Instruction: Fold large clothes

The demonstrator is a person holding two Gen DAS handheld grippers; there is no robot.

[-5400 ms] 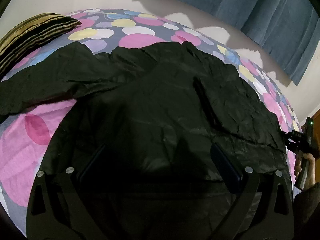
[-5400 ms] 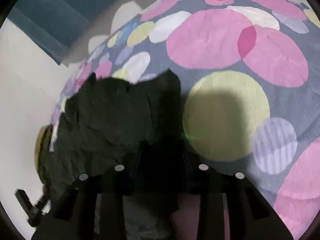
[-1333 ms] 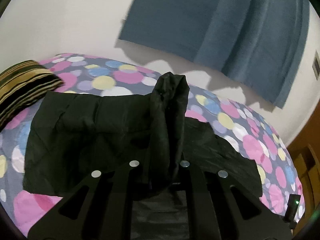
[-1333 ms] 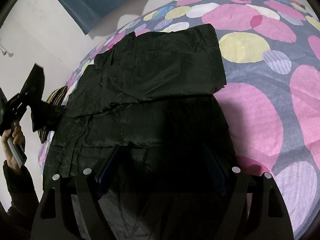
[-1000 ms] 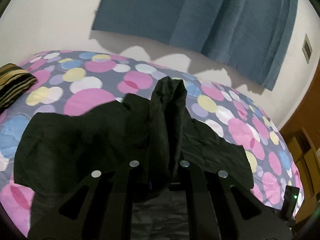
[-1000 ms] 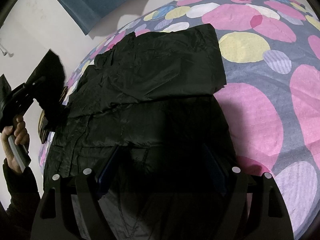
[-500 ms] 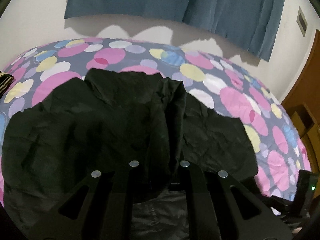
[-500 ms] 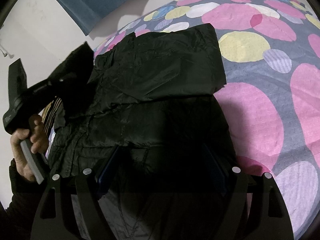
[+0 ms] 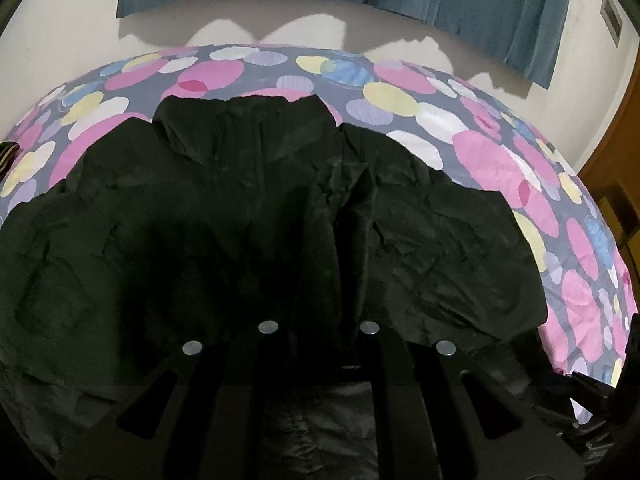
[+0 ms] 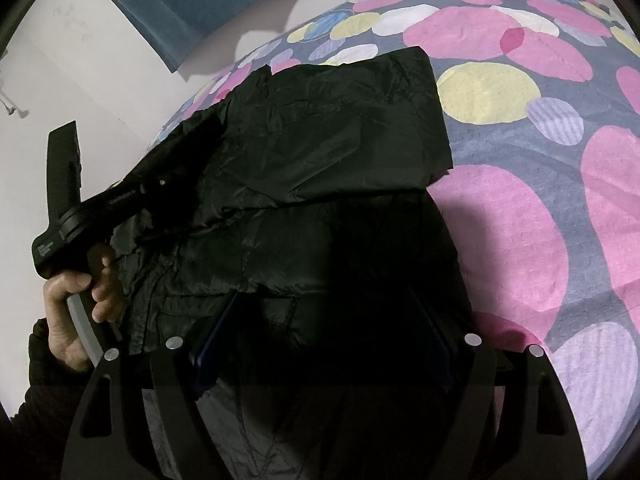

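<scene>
Spotted bedspread point(image 10: 500, 208) under a black jacket point(image 10: 328, 168). Left gripper point(image 9: 316, 320) clamped on the sleeve point(image 9: 340, 232), now lowered across the jacket's body instead of lifted high. Right gripper point(image 10: 324, 344) spread wide, empty, over the jacket's near hem. Sleeve fold nearly laid; release likely next.

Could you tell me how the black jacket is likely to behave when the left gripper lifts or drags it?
The black jacket is probably floppy: the fold pinched in the left gripper drapes limply. Its fine creases and faint sheen suggest thin, light, possibly slippery fabric. Dragged across the spotted bedsheet, it would likely bunch rather than slide flat.
</scene>
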